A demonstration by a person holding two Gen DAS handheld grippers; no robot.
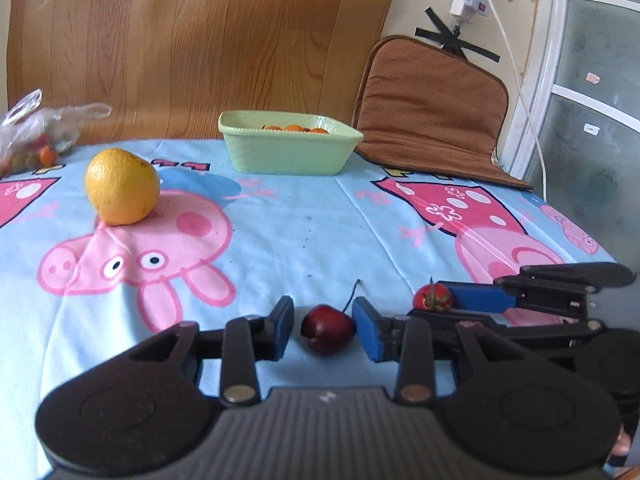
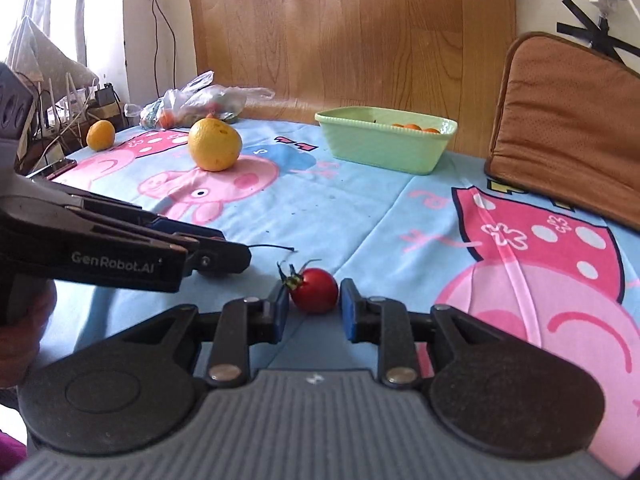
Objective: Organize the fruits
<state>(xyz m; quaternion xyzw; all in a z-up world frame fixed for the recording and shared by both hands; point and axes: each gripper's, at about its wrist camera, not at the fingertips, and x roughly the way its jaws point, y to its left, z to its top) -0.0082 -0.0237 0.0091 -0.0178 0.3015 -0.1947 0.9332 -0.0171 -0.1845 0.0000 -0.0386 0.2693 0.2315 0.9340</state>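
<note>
On the tabletop's pale blue cartoon-pig cloth [image 1: 320,208], the left tool [image 1: 324,326] stands released around a dark red cherry [image 1: 327,328], pads clear, its thin stem pointing far and right. The right tool [image 2: 314,304], likewise released, brackets a small red tomato [image 2: 316,290], green calyx pointing left. Farther off sit a large yellow-orange citrus [image 1: 122,187] and a pale green rectangular dish [image 1: 288,142] before a wood-grain wall.

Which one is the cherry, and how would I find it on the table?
Start at the blue cartoon pig tablecloth and come to its near edge, far from the green dish. The cherry lies between the pads of the left gripper, which stand apart from it. It is dark wine red with a thin curved stem, unlike the bright red tomato with its leafy green top.
</note>
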